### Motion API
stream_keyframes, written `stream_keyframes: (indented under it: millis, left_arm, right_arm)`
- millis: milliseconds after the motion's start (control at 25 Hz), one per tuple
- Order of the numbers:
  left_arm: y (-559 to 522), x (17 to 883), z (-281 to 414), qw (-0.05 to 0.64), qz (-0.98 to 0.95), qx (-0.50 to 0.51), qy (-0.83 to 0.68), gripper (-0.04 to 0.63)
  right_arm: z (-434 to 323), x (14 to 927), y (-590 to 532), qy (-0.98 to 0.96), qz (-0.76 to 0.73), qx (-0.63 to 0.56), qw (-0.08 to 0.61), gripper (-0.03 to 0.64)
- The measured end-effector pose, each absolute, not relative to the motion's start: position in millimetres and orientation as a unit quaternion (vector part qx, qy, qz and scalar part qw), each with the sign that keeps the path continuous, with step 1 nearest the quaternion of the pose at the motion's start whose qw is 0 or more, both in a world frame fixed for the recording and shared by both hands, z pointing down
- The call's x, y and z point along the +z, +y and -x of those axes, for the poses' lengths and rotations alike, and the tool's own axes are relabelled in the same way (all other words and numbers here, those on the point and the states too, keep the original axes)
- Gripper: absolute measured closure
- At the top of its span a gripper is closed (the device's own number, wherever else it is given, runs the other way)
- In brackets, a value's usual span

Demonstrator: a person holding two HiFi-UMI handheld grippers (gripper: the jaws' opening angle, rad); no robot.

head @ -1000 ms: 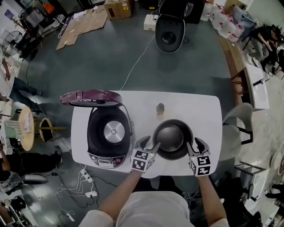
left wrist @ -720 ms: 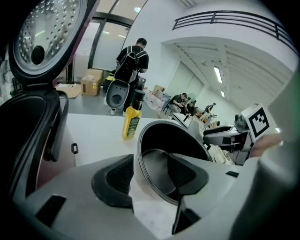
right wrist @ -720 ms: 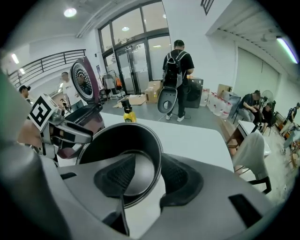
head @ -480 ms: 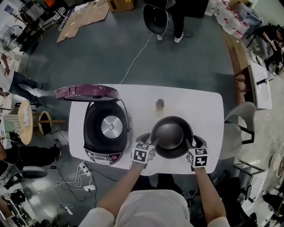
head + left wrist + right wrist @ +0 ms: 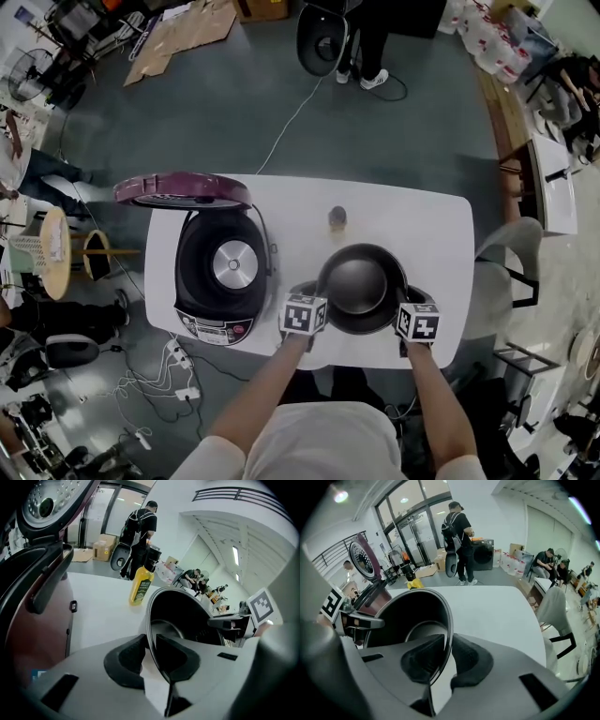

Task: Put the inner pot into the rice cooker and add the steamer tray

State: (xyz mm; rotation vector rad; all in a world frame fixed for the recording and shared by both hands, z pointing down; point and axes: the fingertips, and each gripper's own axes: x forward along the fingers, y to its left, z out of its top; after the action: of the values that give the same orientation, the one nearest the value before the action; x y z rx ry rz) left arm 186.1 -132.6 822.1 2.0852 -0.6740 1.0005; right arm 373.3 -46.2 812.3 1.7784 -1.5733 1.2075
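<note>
The dark inner pot (image 5: 361,281) is sitting upright on the white table (image 5: 422,220), on the near half of it and just to the right of the rice cooker (image 5: 202,291), outside it and not yet in it. The left gripper (image 5: 313,294) is reaching down onto the pot's left rim, and its own view is showing the thin rim edge running between the two black pads; its jaws have just been closing and are now pinching that rim. The right gripper (image 5: 406,302) is doing the same on the opposite side, its jaws having just been closing as well, and its pads are clamping the right rim, one inside the pot and one outside. Both of the person's forearms are stretching forward from the bottom of the head view. The rice cooker is standing open, with its purple lid (image 5: 183,190) tipped back toward the far edge of the table and the round silver heating plate (image 5: 234,263) showing at the bottom of its empty cavity. A small yellow bottle (image 5: 337,218) is standing beyond the pot, apart from it. Off the table's right end a grey chair (image 5: 507,255) is waiting, and across the floor a person (image 5: 367,42) is standing near flattened cardboard (image 5: 187,33).
</note>
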Motion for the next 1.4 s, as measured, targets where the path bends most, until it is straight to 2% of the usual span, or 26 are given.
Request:
stream_keyframes:
  millis: [280,760,1400]
  left_arm:
    - [-136.2,813.7,-184.4,0.344,-0.804,0.390,-0.289,0.528]
    - [-137.8,758.0,-173.0,0.331,-0.821,0.343,-0.315,0.528]
    - [-140.5,667.6,-101.9,0.305,-0.830,0.274,-0.378,0.531]
  right_arm:
    - [-374.5,793.2,-52.4,-0.566,-0.665,0.444,0.198,0.572]
    - [-365.0,736.0,-58.4,-0.595,-0.672,0.402,0.184,0.572]
    - [-300.1,639.7,-80.1,-0.658,-0.656,0.328,0.170,0.572]
